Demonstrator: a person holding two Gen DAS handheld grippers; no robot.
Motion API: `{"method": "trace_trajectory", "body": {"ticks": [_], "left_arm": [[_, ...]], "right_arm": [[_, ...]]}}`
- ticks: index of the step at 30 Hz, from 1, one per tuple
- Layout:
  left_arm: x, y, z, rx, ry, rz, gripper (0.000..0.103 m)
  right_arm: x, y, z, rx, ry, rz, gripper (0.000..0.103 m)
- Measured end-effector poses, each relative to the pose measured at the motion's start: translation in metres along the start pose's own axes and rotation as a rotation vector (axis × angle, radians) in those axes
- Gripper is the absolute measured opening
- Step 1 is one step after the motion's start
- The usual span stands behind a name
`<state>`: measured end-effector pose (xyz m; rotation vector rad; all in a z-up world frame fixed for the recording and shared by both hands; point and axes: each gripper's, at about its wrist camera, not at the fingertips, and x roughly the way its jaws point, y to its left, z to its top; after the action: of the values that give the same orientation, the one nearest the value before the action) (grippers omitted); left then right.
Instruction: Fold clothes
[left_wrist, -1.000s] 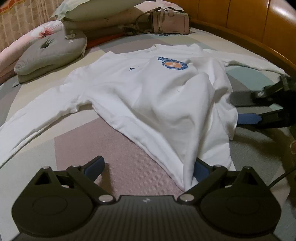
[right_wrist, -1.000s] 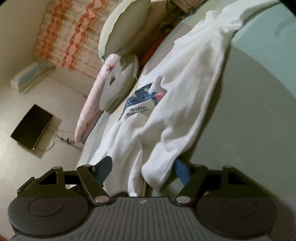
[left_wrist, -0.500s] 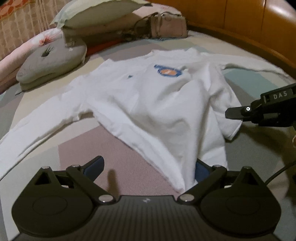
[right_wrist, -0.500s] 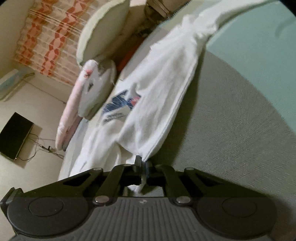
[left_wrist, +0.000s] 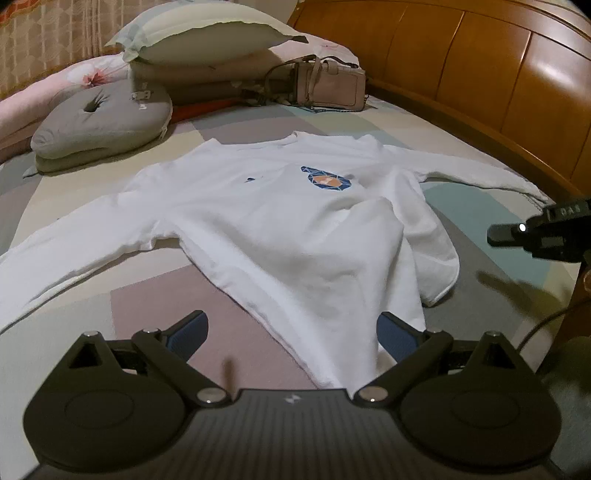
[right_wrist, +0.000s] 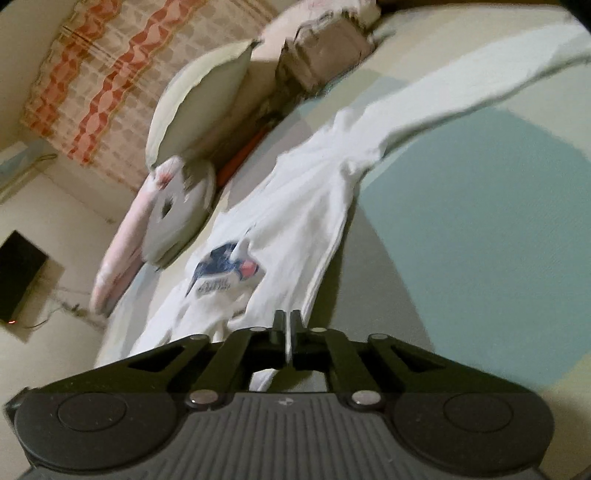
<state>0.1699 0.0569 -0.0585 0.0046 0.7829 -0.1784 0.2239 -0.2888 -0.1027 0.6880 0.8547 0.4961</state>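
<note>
My right claw is clamped on the hem of the white shirt, spread mid-bed; my left claw gapes around the hem's other corner, ready to pinch.

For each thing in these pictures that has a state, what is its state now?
Shirt: lies front up on the bed, sleeves spread, not yet folded, hem lifted at both corners.
Left gripper: jaws open, hem corner between them.
Right gripper: jaws shut on the shirt hem.
Handbag: lies by the pillows; open or shut, cannot tell.
</note>
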Motion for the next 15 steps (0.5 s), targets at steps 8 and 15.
{"method": "trace_trajectory", "body": {"ticks": [8,15], "left_arm": [[0.005,-0.002,-0.006,-0.001,0.027,0.007,0.098],[0.012,-0.002,-0.006,-0.002,0.051,0.027,0.098]], "right_arm": [[0.054,-0.002,-0.04,0.037,0.139,0.113,0.034],[0.095,-0.009,-0.037,0.167,0.068,0.171,0.006]]}}
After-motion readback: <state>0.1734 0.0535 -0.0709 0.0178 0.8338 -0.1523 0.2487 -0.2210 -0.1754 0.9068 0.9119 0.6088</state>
